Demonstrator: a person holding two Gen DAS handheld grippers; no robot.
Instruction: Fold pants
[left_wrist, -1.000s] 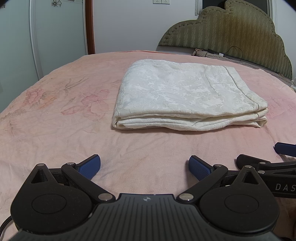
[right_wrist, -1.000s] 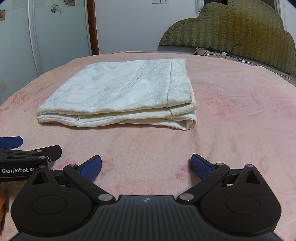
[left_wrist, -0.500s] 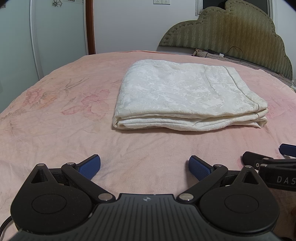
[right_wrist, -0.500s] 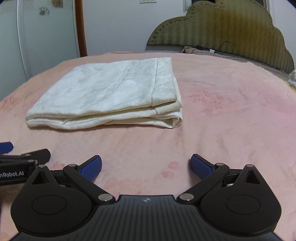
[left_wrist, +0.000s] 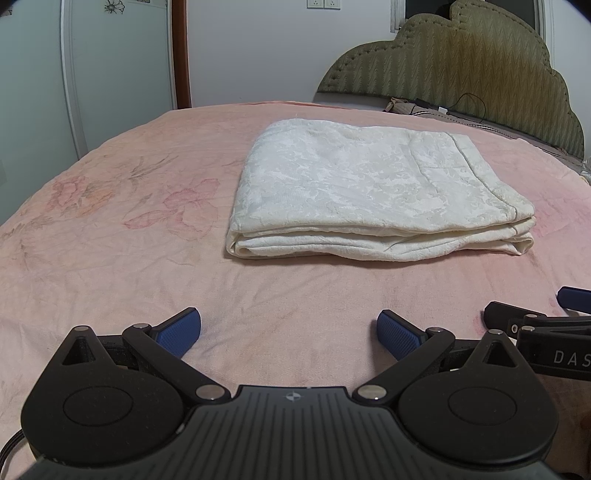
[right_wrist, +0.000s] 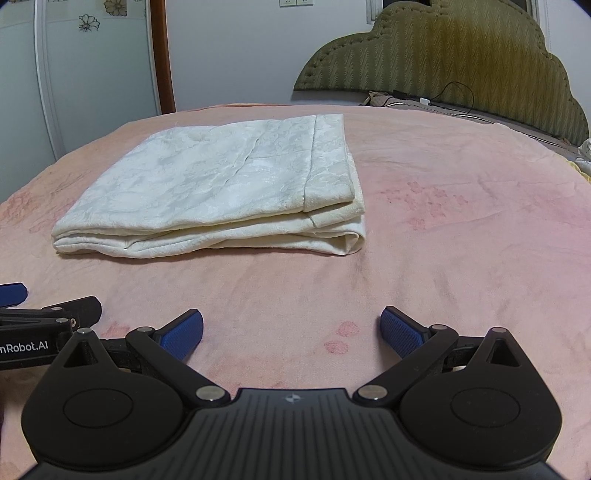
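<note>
The cream-white pants (left_wrist: 373, 192) lie folded into a thick flat rectangle on the pink bedspread (left_wrist: 110, 258); in the right wrist view the pants (right_wrist: 221, 192) sit left of centre. My left gripper (left_wrist: 290, 332) hovers over bare bedspread a short way in front of the folded pants, open, nothing between its blue pads (left_wrist: 177, 330). My right gripper (right_wrist: 291, 330) is likewise open and empty, short of the stack's near right corner. Each gripper shows at the edge of the other's view: the right gripper (left_wrist: 546, 325), the left gripper (right_wrist: 33, 314).
A green padded headboard (left_wrist: 461, 59) stands at the far right with a cable and charger (left_wrist: 443, 109) below it. White wardrobe doors (left_wrist: 110, 62) and a brown door frame rise past the bed's far left edge. Bare bedspread surrounds the pants.
The right wrist view swung left and back again; the pants stay put. The left gripper has barely moved. Both grippers remain open.
</note>
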